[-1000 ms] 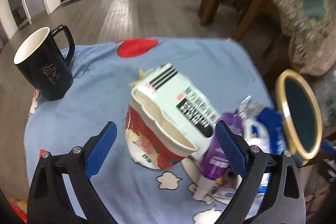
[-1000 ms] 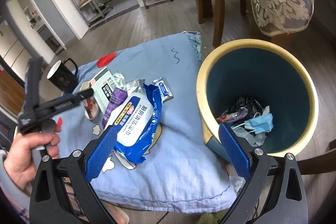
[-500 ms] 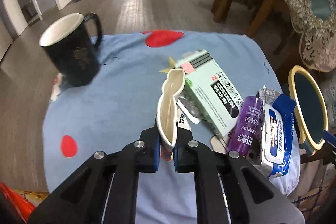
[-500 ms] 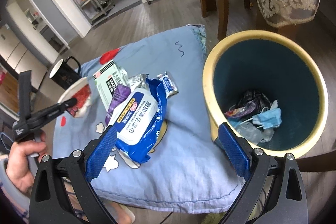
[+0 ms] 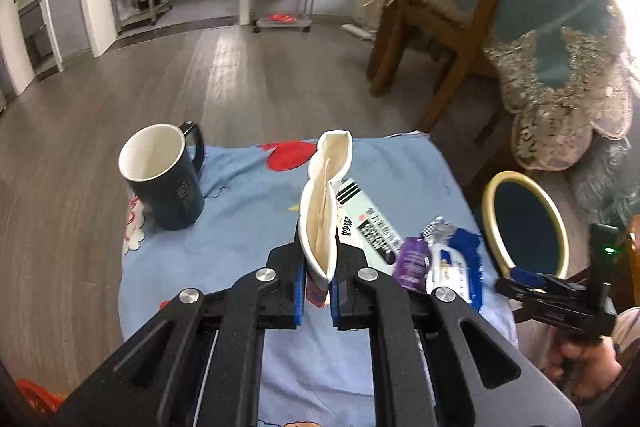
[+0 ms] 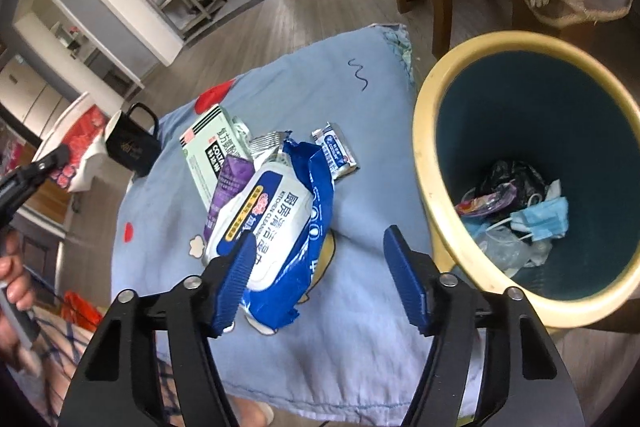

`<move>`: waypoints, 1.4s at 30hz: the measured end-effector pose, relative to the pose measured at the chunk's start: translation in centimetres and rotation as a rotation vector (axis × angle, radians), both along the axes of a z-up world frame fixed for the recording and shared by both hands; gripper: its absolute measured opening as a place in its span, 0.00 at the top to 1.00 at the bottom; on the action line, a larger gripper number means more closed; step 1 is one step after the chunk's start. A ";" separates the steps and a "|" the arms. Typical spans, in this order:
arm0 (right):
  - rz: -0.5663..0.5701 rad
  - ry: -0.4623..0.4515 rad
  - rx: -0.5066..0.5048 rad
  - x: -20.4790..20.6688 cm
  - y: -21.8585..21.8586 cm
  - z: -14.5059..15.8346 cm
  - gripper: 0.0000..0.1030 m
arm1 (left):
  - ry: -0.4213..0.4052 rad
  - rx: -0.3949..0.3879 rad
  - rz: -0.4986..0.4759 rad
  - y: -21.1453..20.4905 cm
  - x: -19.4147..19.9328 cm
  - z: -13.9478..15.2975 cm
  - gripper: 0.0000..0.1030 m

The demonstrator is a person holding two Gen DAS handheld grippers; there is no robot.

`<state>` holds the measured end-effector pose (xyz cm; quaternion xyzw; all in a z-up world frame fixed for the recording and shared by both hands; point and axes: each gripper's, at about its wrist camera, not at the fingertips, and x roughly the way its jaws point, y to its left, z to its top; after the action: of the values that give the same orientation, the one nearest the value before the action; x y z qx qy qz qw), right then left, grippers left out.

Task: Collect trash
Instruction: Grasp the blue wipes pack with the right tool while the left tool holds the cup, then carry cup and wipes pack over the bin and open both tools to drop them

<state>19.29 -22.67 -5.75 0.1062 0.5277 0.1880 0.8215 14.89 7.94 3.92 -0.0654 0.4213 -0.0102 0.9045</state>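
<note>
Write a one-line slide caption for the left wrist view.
Left gripper clamps a flattened paper cup above the blue cloth, mug at left, bin at right.

Both wrist views look steeply down, sharing the blue cloth (image 5: 248, 211) closely.

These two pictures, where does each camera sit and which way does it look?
Left wrist: on the left gripper, looking down past its jaws, shut on a squashed paper cup, over the blue cloth; the person's other hand shows.
Right wrist: on the right gripper, jaws closing, around the wipes pack beside the bin; a hand shows.
Shared: mug, green box, wipes pack, bin.
</note>
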 end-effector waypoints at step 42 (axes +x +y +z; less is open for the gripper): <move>-0.120 -0.241 0.123 -2.0 -6.0 7.8 0.97 | -0.024 -0.120 -0.135 -6.8 2.1 -1.4 0.92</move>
<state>17.29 -28.71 2.04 0.1645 0.4054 0.1819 0.8807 16.98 1.17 2.51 -0.0910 0.4127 -0.0973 0.9011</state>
